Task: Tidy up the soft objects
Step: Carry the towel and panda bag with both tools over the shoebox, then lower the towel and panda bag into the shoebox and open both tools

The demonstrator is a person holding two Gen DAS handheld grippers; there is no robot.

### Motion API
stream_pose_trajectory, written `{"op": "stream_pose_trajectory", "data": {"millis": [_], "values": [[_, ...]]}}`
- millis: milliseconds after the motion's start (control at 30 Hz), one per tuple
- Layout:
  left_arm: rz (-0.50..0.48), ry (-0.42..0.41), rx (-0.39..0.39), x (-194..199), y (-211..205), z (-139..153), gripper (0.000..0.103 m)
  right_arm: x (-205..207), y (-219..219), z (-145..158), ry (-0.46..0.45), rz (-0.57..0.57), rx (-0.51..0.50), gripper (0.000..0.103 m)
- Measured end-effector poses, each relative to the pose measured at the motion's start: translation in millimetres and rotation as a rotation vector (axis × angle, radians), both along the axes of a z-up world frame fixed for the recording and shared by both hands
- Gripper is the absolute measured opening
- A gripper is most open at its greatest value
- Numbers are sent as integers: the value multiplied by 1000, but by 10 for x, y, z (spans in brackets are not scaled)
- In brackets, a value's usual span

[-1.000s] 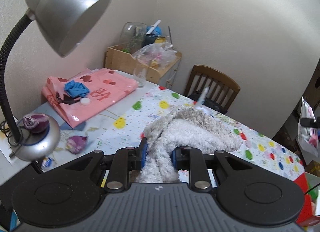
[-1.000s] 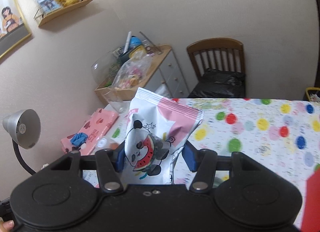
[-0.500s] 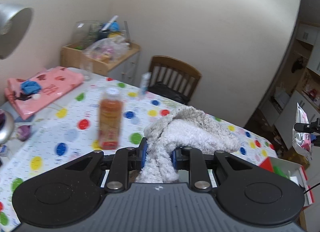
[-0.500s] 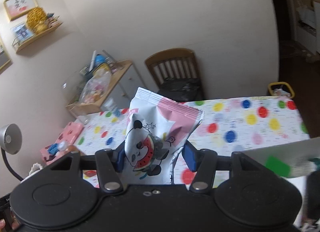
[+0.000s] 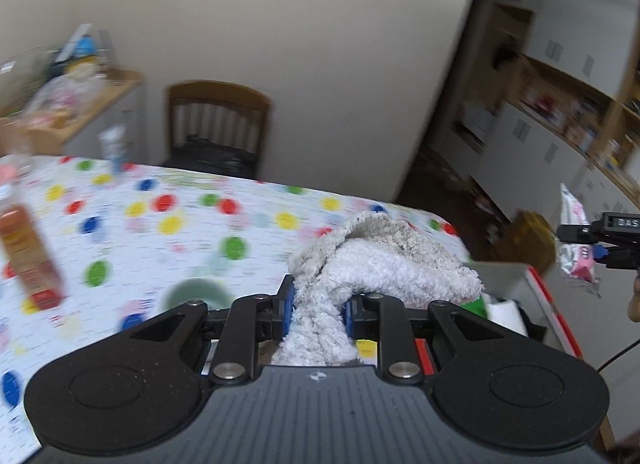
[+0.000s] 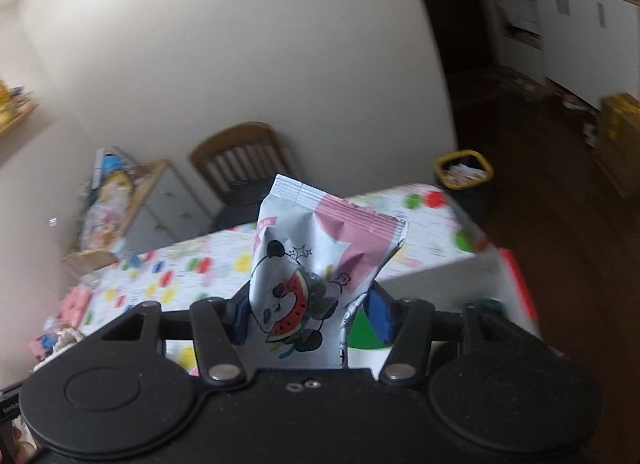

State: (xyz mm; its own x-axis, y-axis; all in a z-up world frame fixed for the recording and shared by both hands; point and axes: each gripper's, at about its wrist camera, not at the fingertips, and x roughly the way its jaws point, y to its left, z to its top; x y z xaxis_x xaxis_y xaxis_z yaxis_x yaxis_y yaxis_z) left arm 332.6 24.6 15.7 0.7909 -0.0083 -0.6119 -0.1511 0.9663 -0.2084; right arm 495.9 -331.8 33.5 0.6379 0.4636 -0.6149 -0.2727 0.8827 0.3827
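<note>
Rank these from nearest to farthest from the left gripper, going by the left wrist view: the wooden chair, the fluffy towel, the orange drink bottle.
1. Fluffy towel: pinched between the left gripper fingers, draping forward and right.
2. Orange drink bottle: standing on the dotted tablecloth at the far left, blurred.
3. Wooden chair: beyond the table's far edge, against the wall.

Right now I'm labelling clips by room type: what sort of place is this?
Most likely a home dining room or kitchen area: a table under a polka-dot tablecloth, a wooden chair against the wall, and white cabinets with open shelves full of household goods.
</note>
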Motion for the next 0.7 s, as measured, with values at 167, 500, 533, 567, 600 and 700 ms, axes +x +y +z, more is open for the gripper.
{"op": "stream_pose_trajectory", "data": {"millis": [167, 500, 533, 567, 600, 700], "values": [[-129, 27, 3, 519, -466, -136, 22, -20, -266, -172, 35, -56, -40, 56], [-308, 66, 61, 1287, -1480, -500, 22, -41, -297, -714, 89, -24, -210, 56], [-316, 72, 71, 1350, -1568, -540, 22, -33, -266, -761, 93, -14, -226, 55], [-328, 84, 75, 1417, -1638, -594, 22, -35, -247, -813, 99, -8, -235, 55], [-341, 94, 78, 1472, -1706, -654, 22, -44, -225, -863, 107, -3, -240, 55], [-366, 128, 74, 1609, -1867, -805, 22, -79, -182, -979, 116, 18, -267, 55]]}}
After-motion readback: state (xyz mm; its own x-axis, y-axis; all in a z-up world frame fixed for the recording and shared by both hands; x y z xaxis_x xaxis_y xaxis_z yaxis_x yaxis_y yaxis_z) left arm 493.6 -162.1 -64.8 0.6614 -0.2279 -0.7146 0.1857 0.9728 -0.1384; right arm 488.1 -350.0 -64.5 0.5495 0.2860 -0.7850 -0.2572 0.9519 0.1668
